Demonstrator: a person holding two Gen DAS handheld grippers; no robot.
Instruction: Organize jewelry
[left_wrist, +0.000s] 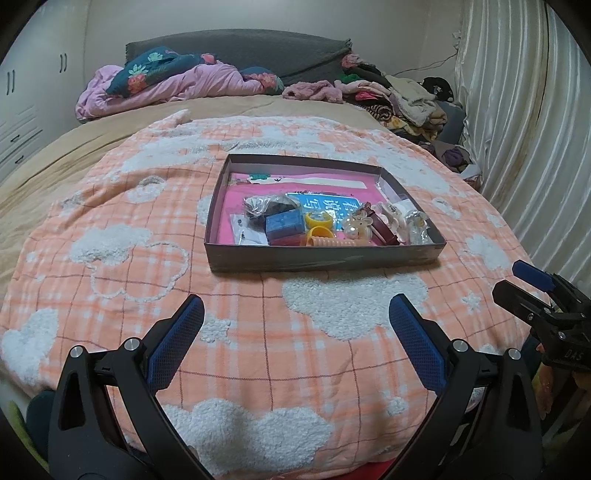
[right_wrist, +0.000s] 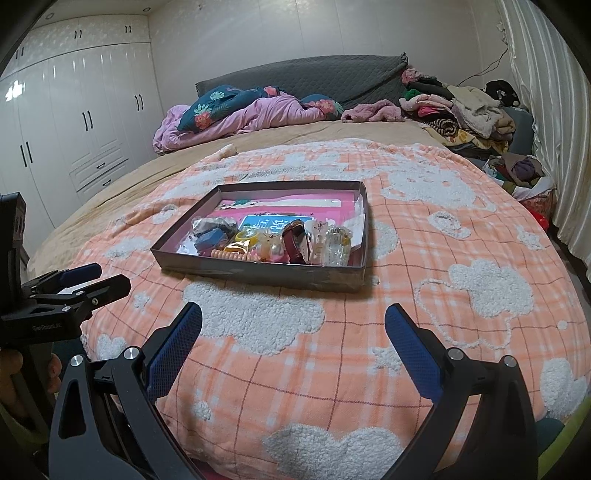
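peach plaid fleece blanket (left_wrist: 258, 350) with nubby white clouds; shallow grey cardboard tray (left_wrist: 325, 256) sits on it, jewelry pile (left_wrist: 332, 225) heaped along its near edge. left gripper (left_wrist: 295, 310) and right gripper (right_wrist: 293, 314) both spread wide, empty, short of tray.

A shallow grey box (left_wrist: 325, 254) lies flat beyond the fingers, its near edge crowded with yellow rings (left_wrist: 318, 220), a blue case (left_wrist: 283, 224) and clips.
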